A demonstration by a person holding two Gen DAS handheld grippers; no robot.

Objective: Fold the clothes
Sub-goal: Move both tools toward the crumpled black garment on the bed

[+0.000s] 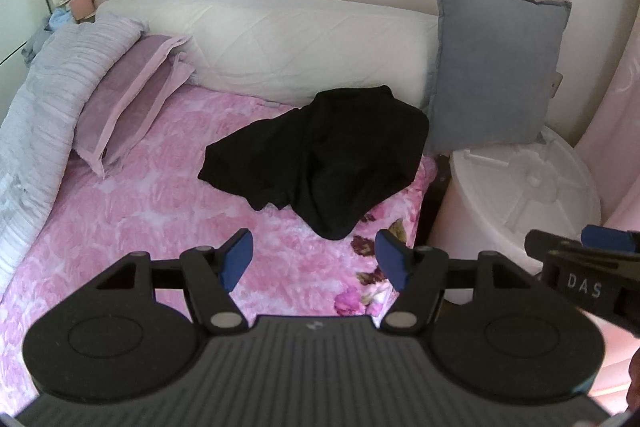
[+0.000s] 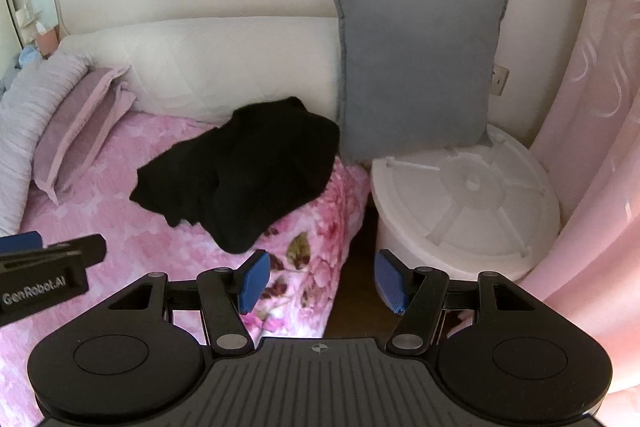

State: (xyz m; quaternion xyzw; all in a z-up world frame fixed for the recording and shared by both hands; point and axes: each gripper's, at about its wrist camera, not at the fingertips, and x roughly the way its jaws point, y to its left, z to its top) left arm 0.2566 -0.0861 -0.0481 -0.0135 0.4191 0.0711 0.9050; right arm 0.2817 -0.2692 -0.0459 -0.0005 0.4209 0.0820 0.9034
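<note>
Left wrist view: the left gripper [image 1: 316, 259] hovers over the pink floral bedspread [image 1: 132, 227], blue pads [image 1: 236, 259] spread wide, nothing between them.
Right wrist view: the right gripper [image 2: 322, 279] hangs over the bed's corner edge, pads spread just as wide, also holding nothing.
Garment: one crumpled black soft-fabric garment [image 1: 324, 151] lies in a heap ahead of both grippers, a little right of the left gripper's centre line and ahead-left of the right gripper [image 2: 240, 171]. Neither gripper touches it.
Lie of the cloth: bunched, creased, one lobe drooping toward the near bed edge; I cannot tell whether it is a shirt or trousers.
Progress: by my reading, nothing is done yet. No flat panel, no clean crease, no neat stack anywhere.
Left to do: reach in, pinch two edges, spread it flat, then fold. That is the whole job, as I judge it.
Count, garments: one black one to fold.
Count, grippers: two, each showing at the edge of the other's view.
Count, cushions: one square grey fabric cushion [image 1: 496, 67] upright beyond the garment; one mauve pillow with a pale border [image 1: 128, 103] far ahead-left; one long white quilted bolster [image 1: 280, 43] along the wall.
Count, other: one round white plastic tub lid [image 2: 464, 195] ahead-right of the right gripper; one pink curtain [image 2: 600, 147] at far right.
</note>
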